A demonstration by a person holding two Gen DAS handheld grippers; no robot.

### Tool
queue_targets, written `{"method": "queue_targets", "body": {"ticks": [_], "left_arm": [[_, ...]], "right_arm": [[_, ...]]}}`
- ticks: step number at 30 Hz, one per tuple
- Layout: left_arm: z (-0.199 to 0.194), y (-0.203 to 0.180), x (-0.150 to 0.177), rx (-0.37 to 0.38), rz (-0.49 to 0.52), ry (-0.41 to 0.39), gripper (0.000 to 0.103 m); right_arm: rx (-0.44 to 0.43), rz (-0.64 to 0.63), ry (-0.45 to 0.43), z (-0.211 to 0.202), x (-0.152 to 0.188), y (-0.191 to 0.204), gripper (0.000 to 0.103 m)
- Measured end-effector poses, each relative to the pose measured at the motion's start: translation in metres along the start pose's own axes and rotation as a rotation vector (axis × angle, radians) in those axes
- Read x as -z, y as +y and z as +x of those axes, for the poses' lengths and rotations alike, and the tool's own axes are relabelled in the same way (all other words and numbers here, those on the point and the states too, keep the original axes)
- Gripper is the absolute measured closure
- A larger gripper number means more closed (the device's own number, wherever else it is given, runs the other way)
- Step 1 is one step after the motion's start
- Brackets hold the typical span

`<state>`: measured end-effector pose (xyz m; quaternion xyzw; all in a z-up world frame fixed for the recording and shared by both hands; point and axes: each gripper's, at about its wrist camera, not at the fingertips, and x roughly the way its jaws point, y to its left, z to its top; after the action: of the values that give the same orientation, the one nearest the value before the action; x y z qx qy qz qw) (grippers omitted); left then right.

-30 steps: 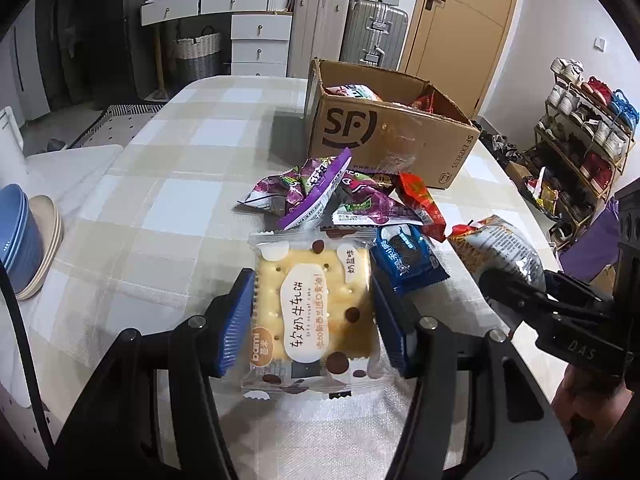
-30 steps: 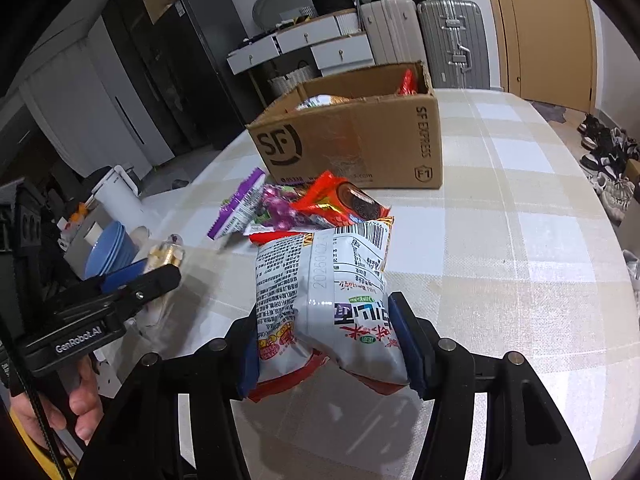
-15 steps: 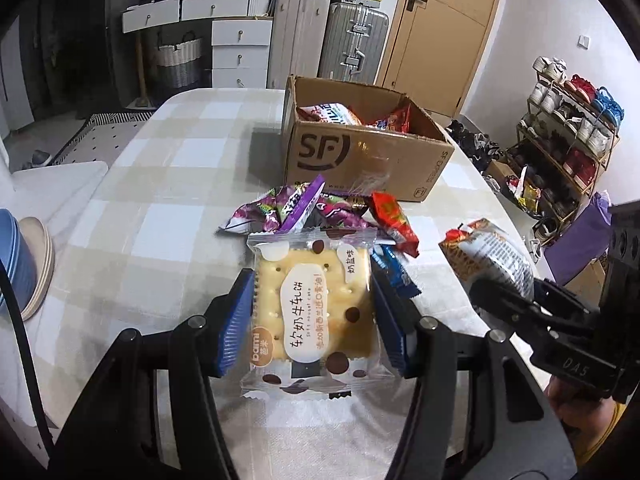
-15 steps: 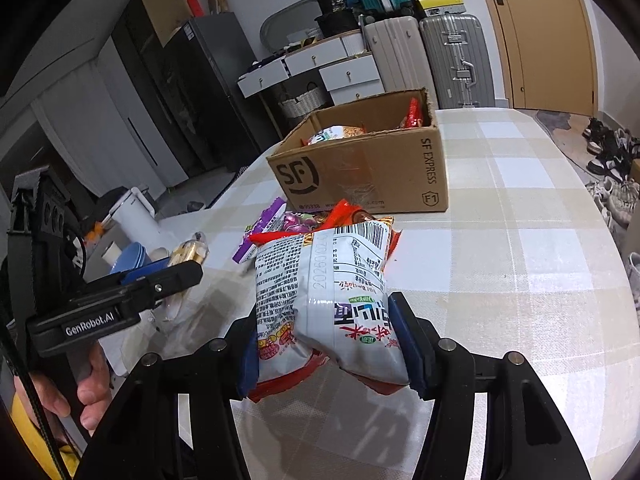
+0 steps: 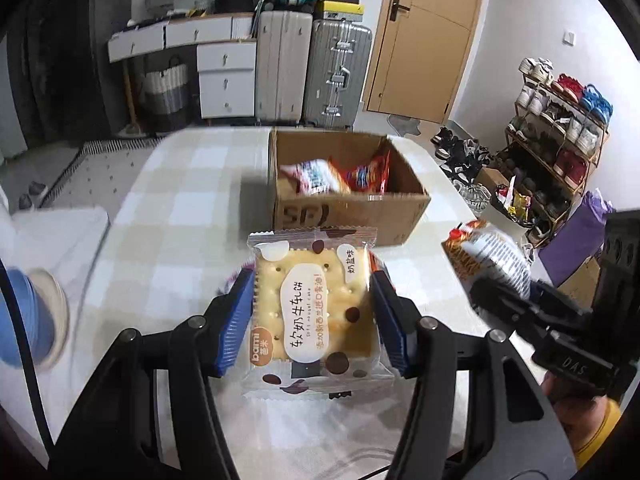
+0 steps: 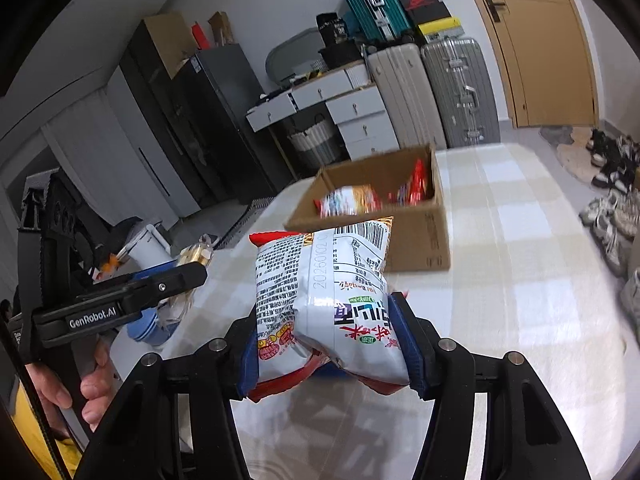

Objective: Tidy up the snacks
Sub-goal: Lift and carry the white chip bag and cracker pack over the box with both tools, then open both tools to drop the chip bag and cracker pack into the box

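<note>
- Left gripper (image 5: 312,320): jaws clamp the nougat cracker packet (image 5: 310,312) above the checked tabletop (image 5: 180,208)
- Right gripper (image 6: 326,344): jaws grip the white snack bag (image 6: 324,296)
- Open cardboard box (image 5: 348,216) beyond, already holding snacks (image 5: 332,174)

- This is a lived-in home, a room used for eating and for storing things.
- A table (image 5: 192,216) under a pale checked cloth fills the middle; a cardboard box (image 5: 404,216) stands on it.
- Hard-shell suitcases (image 5: 312,68) stand upright against the far wall, with a teal one (image 6: 370,0) and boxes stacked on top.
- White drawer units (image 5: 226,80) stand beside them, with a woven basket (image 5: 164,88) underneath.
- A wooden door (image 5: 424,32) is shut in the corner.
- An open shoe rack (image 5: 560,136) is packed with pairs, with more shoes (image 6: 608,208) loose on the floor.
- A dark, tall cabinet (image 6: 208,120) lines the other wall.
</note>
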<state>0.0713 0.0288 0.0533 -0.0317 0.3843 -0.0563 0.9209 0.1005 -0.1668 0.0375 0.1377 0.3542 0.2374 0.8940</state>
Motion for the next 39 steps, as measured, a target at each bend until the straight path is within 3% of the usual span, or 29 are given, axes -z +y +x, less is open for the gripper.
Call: {"method": "queue_targets", "body": {"ticks": [6,12,17,21,24,30,39], "left_arm": [[-0.003,-0.006,-0.041,-0.003,0.038,-0.022,0.048],[0.017,-0.010,-0.090,0.017,0.130,-0.048,0.048],[0.062,-0.005,-0.125,0.020,0.110,0.006,0.048],[0.110,0.001,-0.156,0.058,0.073,0.056,0.048],[0.145,-0.003,-0.171,0.042,0.075,0.075,0.048],[0.207,-0.016,-0.180,0.021,0.155,0.131,0.048],[0.263,-0.016,-0.182,0.057,0.111,0.167,0.048]], "right_arm": [[0.009,-0.022,-0.027,0.001,-0.049,0.006,0.044],[0.037,0.022,-0.023,0.025,-0.089,-0.015,0.044],[0.097,0.018,0.019,0.059,-0.111,-0.027,0.045],[0.111,-0.011,0.049,0.087,-0.123,-0.031,0.045],[0.117,-0.027,0.065,0.107,-0.131,-0.034,0.045],[0.148,-0.064,0.078,0.138,-0.138,-0.044,0.045],[0.131,-0.060,0.109,0.166,-0.135,-0.061,0.045]]}}
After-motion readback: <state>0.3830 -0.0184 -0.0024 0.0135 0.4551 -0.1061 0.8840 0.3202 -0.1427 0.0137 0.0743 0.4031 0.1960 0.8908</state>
